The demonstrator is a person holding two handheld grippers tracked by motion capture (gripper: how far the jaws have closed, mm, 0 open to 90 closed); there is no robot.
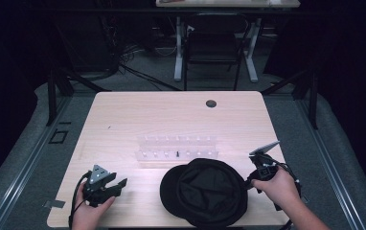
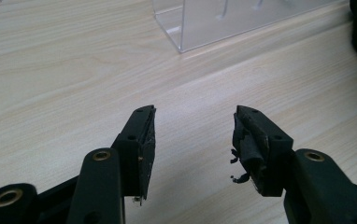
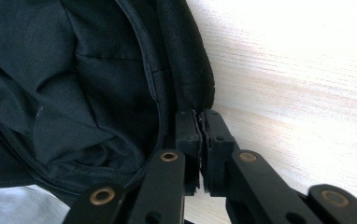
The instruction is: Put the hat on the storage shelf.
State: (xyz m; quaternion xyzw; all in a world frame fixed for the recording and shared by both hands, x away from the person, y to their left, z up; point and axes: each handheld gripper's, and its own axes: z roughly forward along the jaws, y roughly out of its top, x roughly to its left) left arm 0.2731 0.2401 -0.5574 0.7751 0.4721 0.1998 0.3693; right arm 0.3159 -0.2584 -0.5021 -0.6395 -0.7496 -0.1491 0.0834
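soft black fabric cap (image 1: pixel 205 191) lies upside down, hollow crown empty; right gripper (image 3: pixel 200 122) pinches its rim, left gripper (image 2: pixel 193 135) gapes empty over pale wood-grain table (image 1: pixel 138 115).

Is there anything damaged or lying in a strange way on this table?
Two things. The black cap lies upside down, its lining facing up. On the left gripper, the pad of one of the fingers is torn, with frayed shreds hanging from it. The clear rack looks tidy.
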